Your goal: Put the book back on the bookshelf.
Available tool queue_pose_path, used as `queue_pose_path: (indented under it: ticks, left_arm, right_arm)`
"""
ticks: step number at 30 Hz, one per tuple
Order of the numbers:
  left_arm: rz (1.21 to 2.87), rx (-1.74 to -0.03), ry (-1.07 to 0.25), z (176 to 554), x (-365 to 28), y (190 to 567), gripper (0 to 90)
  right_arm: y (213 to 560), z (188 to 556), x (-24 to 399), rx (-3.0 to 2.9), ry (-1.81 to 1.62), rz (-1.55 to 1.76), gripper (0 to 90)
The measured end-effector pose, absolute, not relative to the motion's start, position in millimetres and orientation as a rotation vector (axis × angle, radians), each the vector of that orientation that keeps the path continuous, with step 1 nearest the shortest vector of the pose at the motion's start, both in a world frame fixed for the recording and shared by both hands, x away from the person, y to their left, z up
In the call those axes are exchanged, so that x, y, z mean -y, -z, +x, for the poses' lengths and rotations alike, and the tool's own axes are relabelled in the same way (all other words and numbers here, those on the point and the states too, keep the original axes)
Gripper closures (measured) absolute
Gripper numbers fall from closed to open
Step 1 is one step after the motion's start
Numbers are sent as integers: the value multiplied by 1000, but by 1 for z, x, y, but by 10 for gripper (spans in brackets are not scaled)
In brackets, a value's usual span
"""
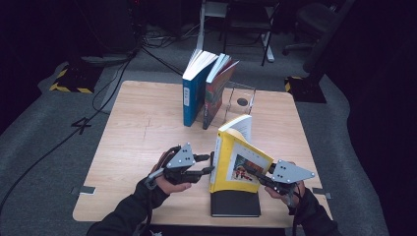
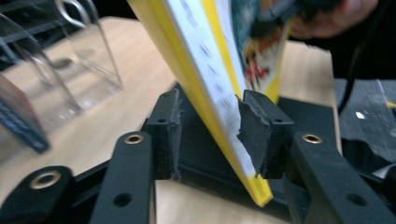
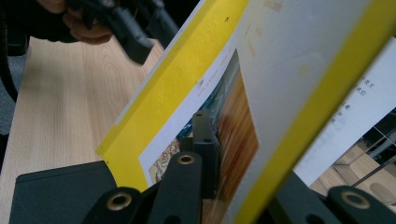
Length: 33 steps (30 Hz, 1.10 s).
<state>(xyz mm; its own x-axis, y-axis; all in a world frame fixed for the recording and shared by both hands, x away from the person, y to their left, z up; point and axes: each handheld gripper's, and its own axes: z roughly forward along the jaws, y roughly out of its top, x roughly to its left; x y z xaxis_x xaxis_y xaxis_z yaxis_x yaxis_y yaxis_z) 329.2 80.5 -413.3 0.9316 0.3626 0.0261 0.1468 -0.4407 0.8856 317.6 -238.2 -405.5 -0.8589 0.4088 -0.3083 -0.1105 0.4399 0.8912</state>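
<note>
While the right gripper (image 1: pixel 256 176) is clamped on the front cover of the yellow book (image 1: pixel 235 162), with one pad flat on the cover picture in the right gripper view, the whole weight of the book hangs on that pinch, so the grip should stay firm and the wrist steady. The left gripper (image 1: pixel 209 163) has its jaws parted around the book's spine edge; in the left gripper view the right pad (image 2: pixel 254 133) touches the spine side while the left pad (image 2: pixel 169 135) stands clear of it, so it guides rather than holds. The book stands tilted, its lower edge on the black book (image 1: pixel 235 203) that lies flat at the near edge of the table (image 1: pixel 142 128). I judge the step to be standing it up for the clear stand (image 1: pixel 239 101) beyond, beside the blue book (image 1: pixel 193 93) and red book (image 1: pixel 216 91). Best keep the left jaws just beside the spine as a fence, and lift before moving so the pages do not splay.
</note>
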Motion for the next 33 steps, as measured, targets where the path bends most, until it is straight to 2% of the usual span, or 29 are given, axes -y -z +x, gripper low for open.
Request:
queue_pose_path:
  ticks: [1,6,18,24,27,29,33]
  left_arm:
    - [2042,-362,-246,327,-77,417,526]
    - [2075,-346,-275,325,-58,434,456]
    - [2031,-337,-268,336,-39,444,479]
    - [2021,-250,-227,335,-42,440,677]
    - [2046,-196,-263,327,-39,439,721]
    - [2050,-189,-267,325,-39,439,737]
    - [2048,-210,-272,323,-39,440,739]
  right_arm:
    - [406,317,238,-2207,-1421,251,864]
    - [406,315,239,-2202,-1420,229,865]
    - [406,308,241,-2200,-1442,189,864]
    - [405,303,248,-2175,-1425,184,817]
    - [406,302,255,-2169,-1434,207,753]
    - [405,301,257,-2176,-1443,200,747]
    - [402,292,268,-2124,-1413,253,624]
